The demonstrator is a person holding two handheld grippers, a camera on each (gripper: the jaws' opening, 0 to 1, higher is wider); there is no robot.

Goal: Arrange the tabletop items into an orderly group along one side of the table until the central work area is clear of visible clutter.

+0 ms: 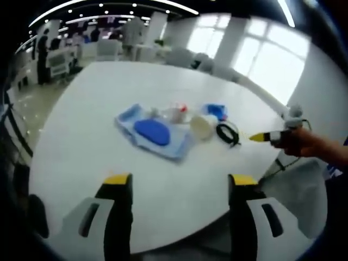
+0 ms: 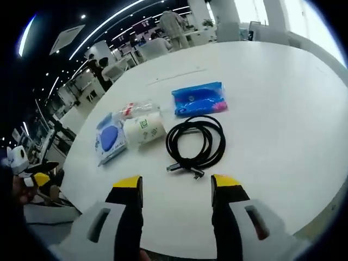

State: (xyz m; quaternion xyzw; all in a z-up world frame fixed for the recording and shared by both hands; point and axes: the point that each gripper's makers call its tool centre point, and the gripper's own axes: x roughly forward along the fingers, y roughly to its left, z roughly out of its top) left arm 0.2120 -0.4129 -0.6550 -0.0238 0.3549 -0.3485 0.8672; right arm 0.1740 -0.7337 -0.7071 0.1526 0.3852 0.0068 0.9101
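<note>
On the white table [image 2: 272, 87] lie a coiled black cable [image 2: 196, 142], a blue packet [image 2: 199, 99], a white paper cup on its side [image 2: 143, 129], a small clear bottle with a red cap [image 2: 132, 109] and a light-blue pouch with a dark blue oval [image 2: 110, 140]. My right gripper [image 2: 176, 187] is open, just short of the cable, with nothing between its yellow-tipped fingers. My left gripper [image 1: 180, 182] is open over bare table, well short of the pouch [image 1: 154, 132], cup [image 1: 203, 126], cable [image 1: 228, 134] and packet [image 1: 216, 110]. The right gripper [image 1: 261, 137] shows at the table's right edge, held by a hand.
The table [image 1: 98, 109] is round-edged and white, with wide bare surface around the cluster. Beyond it stand chairs [image 1: 187, 57], desks and people in an open office [image 2: 168, 24]. The left gripper and a hand [image 2: 32, 182] show at the far left edge.
</note>
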